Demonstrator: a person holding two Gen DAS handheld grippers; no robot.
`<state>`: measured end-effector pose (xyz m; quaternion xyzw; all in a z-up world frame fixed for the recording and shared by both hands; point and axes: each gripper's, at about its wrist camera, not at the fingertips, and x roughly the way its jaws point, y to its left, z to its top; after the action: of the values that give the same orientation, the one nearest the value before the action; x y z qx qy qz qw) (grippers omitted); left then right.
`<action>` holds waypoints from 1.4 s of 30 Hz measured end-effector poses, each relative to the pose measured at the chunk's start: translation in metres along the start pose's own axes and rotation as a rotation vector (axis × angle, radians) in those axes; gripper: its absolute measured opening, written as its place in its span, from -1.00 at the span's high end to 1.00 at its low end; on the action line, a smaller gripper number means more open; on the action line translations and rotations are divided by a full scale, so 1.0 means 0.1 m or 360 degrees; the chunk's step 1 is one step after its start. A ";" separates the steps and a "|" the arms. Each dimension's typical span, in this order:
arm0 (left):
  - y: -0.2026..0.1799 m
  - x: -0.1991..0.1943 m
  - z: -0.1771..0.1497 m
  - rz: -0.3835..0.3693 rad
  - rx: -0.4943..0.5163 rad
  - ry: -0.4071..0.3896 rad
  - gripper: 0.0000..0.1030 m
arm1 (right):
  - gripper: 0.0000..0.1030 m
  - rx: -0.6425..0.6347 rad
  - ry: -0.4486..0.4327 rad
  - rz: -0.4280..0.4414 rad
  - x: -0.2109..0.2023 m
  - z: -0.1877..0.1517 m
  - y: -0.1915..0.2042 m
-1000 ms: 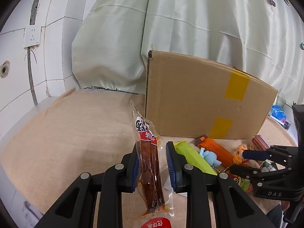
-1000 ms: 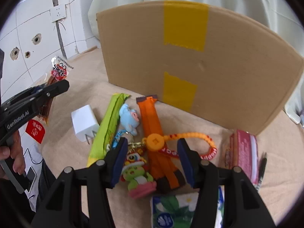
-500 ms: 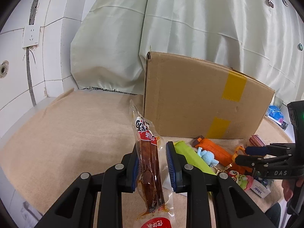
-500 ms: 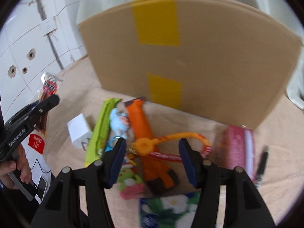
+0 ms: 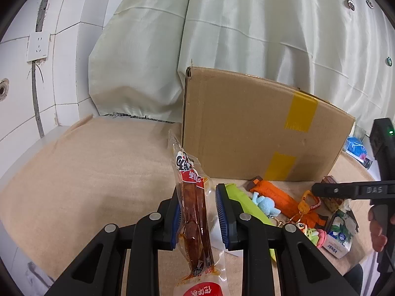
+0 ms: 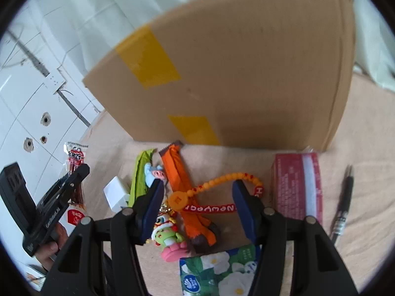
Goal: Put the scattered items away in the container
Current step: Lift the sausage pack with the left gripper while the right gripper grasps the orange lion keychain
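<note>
1. Left wrist view: the left tool (image 5: 197,212) grips a long snack pack (image 5: 195,209), which stands upright between its blue pads, its top at 12 o'clock and its red label hanging out at 6. The box (image 5: 259,133) stands closed-side-on at 1 o'clock, its opening not in view.
2. Risk here, as a judgement: the slick wrapper is pinched at mid-length and could slide or swing if the pack is lifted fast; the tall box wall must be cleared or the pack will catch on its edge.
3. Also in this view: a green pack (image 5: 243,201), a blue toy (image 5: 265,203) and an orange pack (image 5: 279,194) lie on the desk (image 5: 86,172) at 3 o'clock, under the right tool, which shows only side-on at the right edge.
4. Right wrist view: the right tool (image 6: 198,207) hangs open and empty over a beaded charm (image 6: 222,194) lying across the orange pack.
5. Risk here: the charm's loop, a doll keychain (image 6: 167,234) and the orange pack overlap, so a closing bite may drag up two things or snag the strap.
6. Around them: a white plug (image 6: 114,193) at 9 o'clock, a red carton (image 6: 296,185) and a pen (image 6: 343,202) at 3 o'clock, a tissue pack (image 6: 219,268) at 6. The box wall fills 12 o'clock, blocking a straight push forward.
</note>
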<state>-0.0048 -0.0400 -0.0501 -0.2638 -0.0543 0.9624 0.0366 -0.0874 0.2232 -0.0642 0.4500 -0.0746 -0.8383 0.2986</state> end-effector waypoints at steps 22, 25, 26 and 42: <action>0.10 -0.09 0.05 0.0018 -0.0017 -0.0023 0.49 | -0.17 0.0070 0.0183 -0.0170 0.24 0.08 0.10; 0.11 -0.09 0.05 0.0019 -0.0017 -0.0021 0.49 | -0.17 0.0018 0.0098 -0.0229 0.06 0.02 0.11; 0.11 -0.09 0.05 0.0018 -0.0018 -0.0021 0.49 | -0.17 0.0009 0.0079 -0.0237 0.01 0.01 0.12; 0.10 -0.15 0.03 -0.0004 -0.0014 -0.0040 0.49 | -0.01 -0.0707 0.0062 -0.0512 -0.04 -0.37 0.55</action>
<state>0.0059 -0.0516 -0.0409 -0.2517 -0.0594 0.9653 0.0360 -0.0330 0.1860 -0.0613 0.3957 0.1891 -0.8620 0.2543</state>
